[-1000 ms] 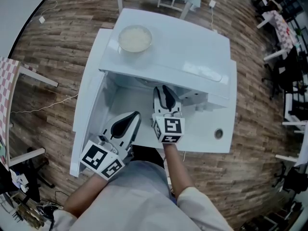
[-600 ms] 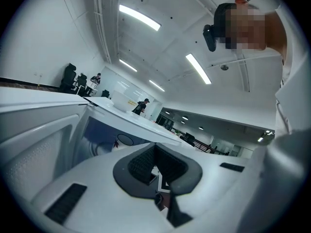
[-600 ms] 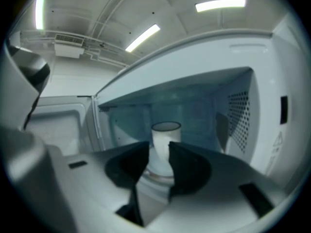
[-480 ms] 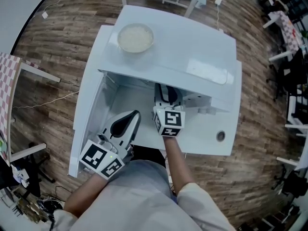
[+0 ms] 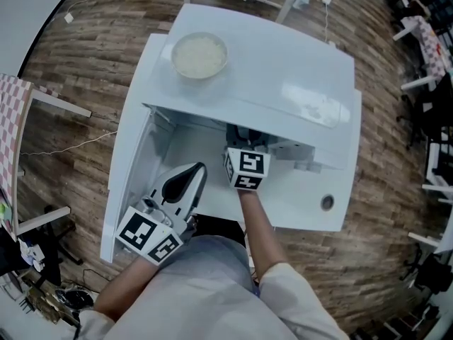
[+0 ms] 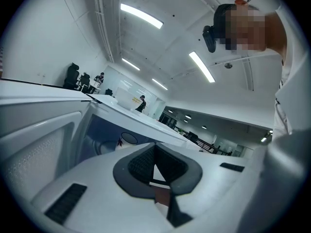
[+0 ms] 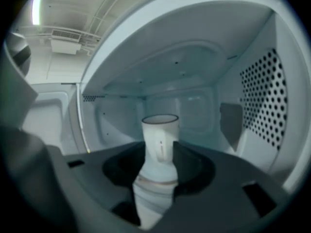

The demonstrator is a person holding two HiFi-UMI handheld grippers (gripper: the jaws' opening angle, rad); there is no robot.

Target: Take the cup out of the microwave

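Note:
The white cup point(image 7: 160, 135) with a dark rim stands upright on the floor of the microwave cavity point(image 7: 194, 106), its handle turned toward my right gripper. My right gripper point(image 7: 159, 155) reaches into the cavity and its jaws are opening. The cup shows in the gap between them, and the pads are not pressing on it. In the head view only this gripper's marker cube point(image 5: 247, 168) shows, below the microwave's top point(image 5: 283, 83). My left gripper point(image 5: 191, 174) hangs by the open door point(image 5: 131, 168), shut on nothing.
A white bowl point(image 5: 200, 54) sits on the microwave's top, at its far left corner. The door swings out to the left. The cavity's right wall point(image 7: 265, 96) is perforated. Wooden floor point(image 5: 92, 55) and table legs surround the microwave.
My right gripper has pushed deeper into the microwave, its fingers now hidden under the top. The left gripper has stayed by the door.

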